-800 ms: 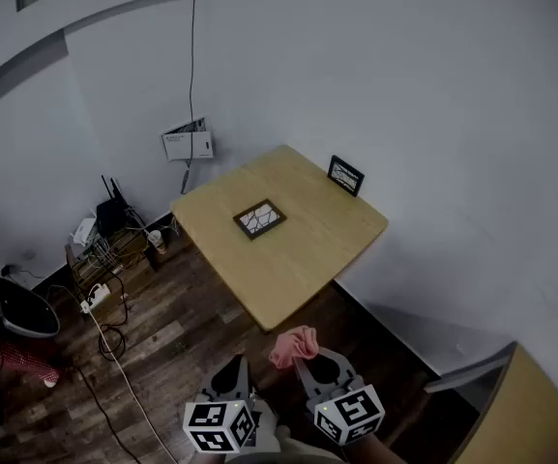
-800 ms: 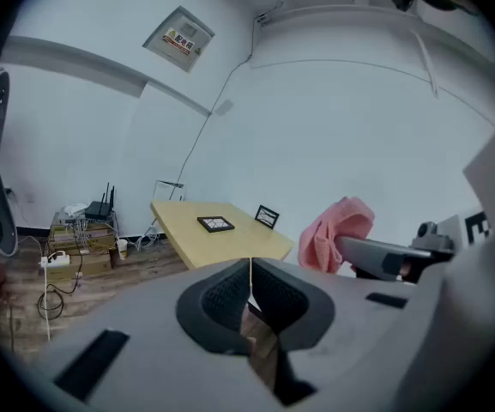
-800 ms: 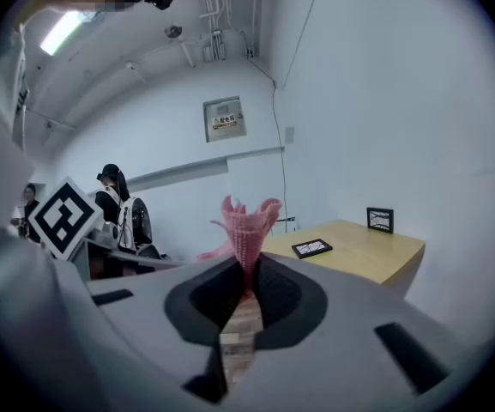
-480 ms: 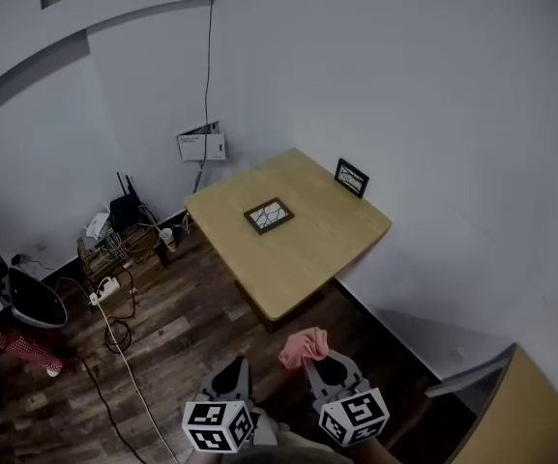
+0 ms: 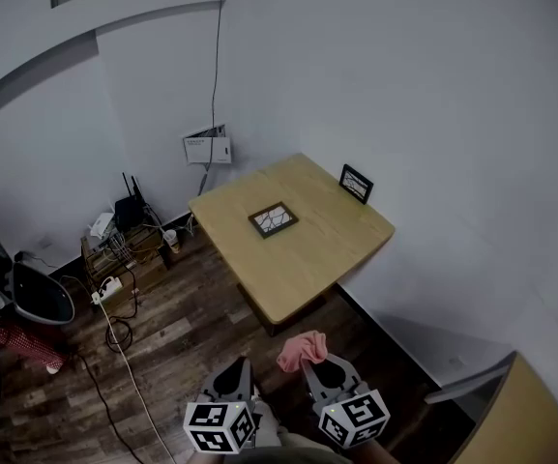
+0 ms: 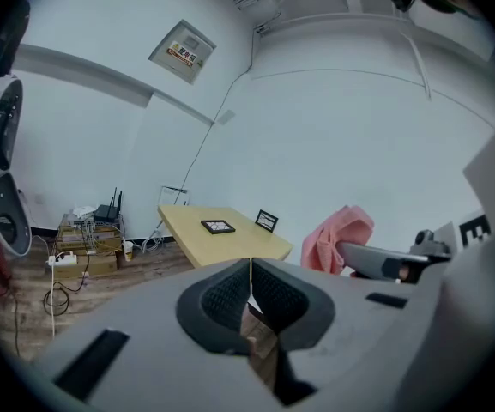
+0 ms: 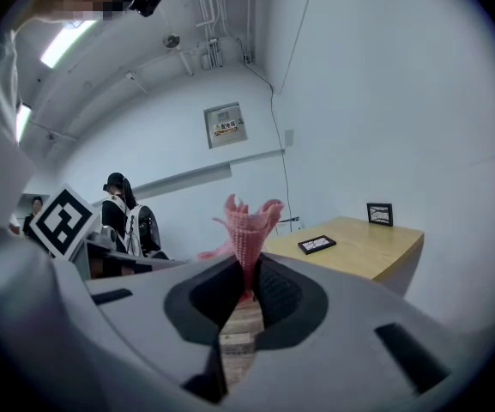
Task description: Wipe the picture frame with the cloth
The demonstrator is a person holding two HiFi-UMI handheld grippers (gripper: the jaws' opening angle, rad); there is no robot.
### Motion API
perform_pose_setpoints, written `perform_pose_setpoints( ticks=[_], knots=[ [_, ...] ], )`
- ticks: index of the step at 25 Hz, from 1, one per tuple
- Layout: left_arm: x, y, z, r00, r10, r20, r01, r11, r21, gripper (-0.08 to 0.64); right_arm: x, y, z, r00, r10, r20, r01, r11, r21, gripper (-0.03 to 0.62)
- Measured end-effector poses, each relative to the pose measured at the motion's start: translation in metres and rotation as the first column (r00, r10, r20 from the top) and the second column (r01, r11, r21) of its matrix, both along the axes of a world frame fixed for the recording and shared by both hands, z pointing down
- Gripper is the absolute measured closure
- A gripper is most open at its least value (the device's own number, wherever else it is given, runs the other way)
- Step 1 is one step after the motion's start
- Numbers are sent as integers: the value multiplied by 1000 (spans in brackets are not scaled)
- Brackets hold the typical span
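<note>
Two picture frames are on the one wooden table (image 5: 303,264): a flat picture frame (image 5: 273,219) lies near its middle, and an upright picture frame (image 5: 356,183) stands at the far right edge, just beside the white wall. Both grippers hang well short of the table's near corner, with open wood floor (image 5: 187,332) between. Left of the table, a low rack (image 5: 114,254) and loose cables crowd the floor. The left gripper (image 6: 250,273) is clenched on nothing. The right gripper (image 7: 249,286) is clamped on the single pink cloth (image 7: 249,226), which stands up in a bunch above its jaws. The wall sign (image 6: 183,52) carries print too small to read. Each gripper bears a cube of black-and-white square markers.
</note>
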State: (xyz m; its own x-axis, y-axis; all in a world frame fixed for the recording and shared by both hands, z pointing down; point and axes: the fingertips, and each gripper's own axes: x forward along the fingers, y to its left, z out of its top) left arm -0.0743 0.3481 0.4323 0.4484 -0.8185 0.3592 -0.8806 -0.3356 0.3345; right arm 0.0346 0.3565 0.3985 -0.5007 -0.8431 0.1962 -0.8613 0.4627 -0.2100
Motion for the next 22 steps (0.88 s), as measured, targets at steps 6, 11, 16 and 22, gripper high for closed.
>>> perform_pose_setpoints(
  ticks=[6,11,16,22],
  knots=[
    [-7,-25,11,1000,-12,0,12,1000,-13,555,-8,-26,5,1000,-25,-8,25,1000,-2,574],
    [-1,-72,15,1000,-10,-12,10,1000,-9,555,0,-66,9,999,-19,-28,19,1000,-9,574],
    [8,-131,17,1000,1,-22,-1,1000,-8,555,11,-124,7,999,1,-45,-2,1000,-7,574],
    [10,-193,17,1000,16,-21,-17,999,-28,555,13,-192,-6,999,12,-47,-12,1000,4,574]
  ],
)
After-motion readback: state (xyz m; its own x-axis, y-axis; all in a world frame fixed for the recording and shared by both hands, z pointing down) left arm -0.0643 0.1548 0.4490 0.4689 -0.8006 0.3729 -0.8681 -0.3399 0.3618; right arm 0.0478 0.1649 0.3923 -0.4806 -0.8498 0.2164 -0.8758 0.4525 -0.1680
